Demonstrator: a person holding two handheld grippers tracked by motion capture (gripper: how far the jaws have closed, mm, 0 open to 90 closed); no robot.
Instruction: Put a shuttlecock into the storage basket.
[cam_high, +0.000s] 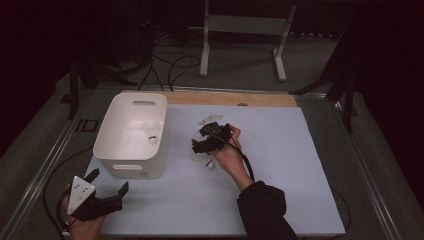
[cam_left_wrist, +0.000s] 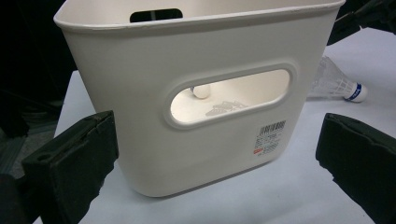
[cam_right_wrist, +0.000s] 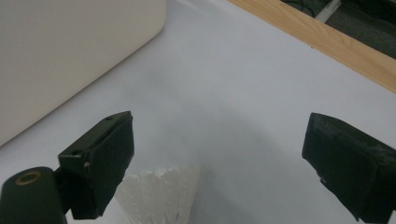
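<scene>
Right gripper view, right tool (cam_right_wrist: 217, 158) spread wide over shuttlecock (cam_right_wrist: 161, 193), bin (cam_right_wrist: 70, 56) just beside

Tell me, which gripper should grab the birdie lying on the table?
Right, probably. The right gripper hovers over the shuttlecock, jaws open around its skirt. The left gripper sits back by the table's near edge, facing the white bin.

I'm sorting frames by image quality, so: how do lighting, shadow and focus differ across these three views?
High view: dim, the surroundings fall into near-black, and only the white bin and table sheet read clearly. Left gripper view: bright and even, with the bin label sharp, the near jaws soft. Right gripper view: the shuttlecock is blurred at close range, with a soft grey shadow on the sheet beyond it.
</scene>
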